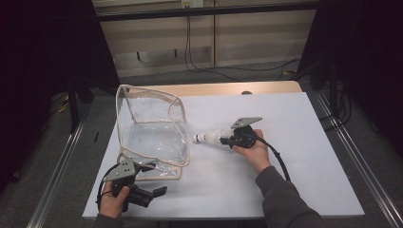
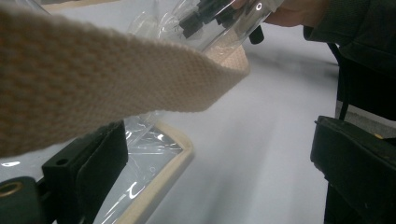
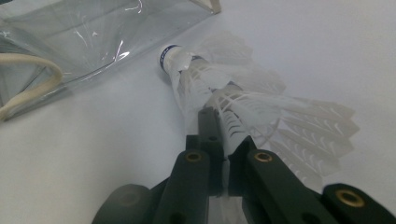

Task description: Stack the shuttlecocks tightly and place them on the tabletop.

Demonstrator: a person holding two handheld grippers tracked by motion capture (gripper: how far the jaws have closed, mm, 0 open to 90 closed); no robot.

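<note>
A: Right tool (image 3: 224, 163), what's the state?

B: Jaws together, clamped on the feather skirt of a shuttlecock (image 3: 219, 88). In the right tool's own view the feathers fan out just past the tips, and the cork end w/ the blue band points away from the tool, toward the bag.

A: Which bag?

B: Clear plastic bag (image 1: 152, 128) w/ cream fabric trim. From above, it sits just beyond the cork end, mouth side facing the shuttlecock. Shuttlecock is near the bag, apart from it, not inside. It looks just above the white tabletop (image 1: 294, 156); can't tell if the cork touches the surface.

A: Left tool (image 1: 152, 183)?

B: Jaws apart, wide. In its own view one jaw stands bottom left, the other bottom right, w/ open tabletop between them. The cream webbing strap (image 2: 93, 79) of the bag crosses just above and ahead of the left jaw. Can't tell if the strap rests on that jaw; nothing is pinched between the two.

A: And the bag's bottom edge?

B: Trim corner lies flat on the tabletop right in front of the left jaw, clear film crinkled beside it.

A: Hands?

B: Left hand (image 1: 114, 197) grips the left tool at the near edge of the tabletop. Right hand (image 1: 256, 149) holds the right tool behind the shuttlecock, cable trailing back along the sleeve.
</note>
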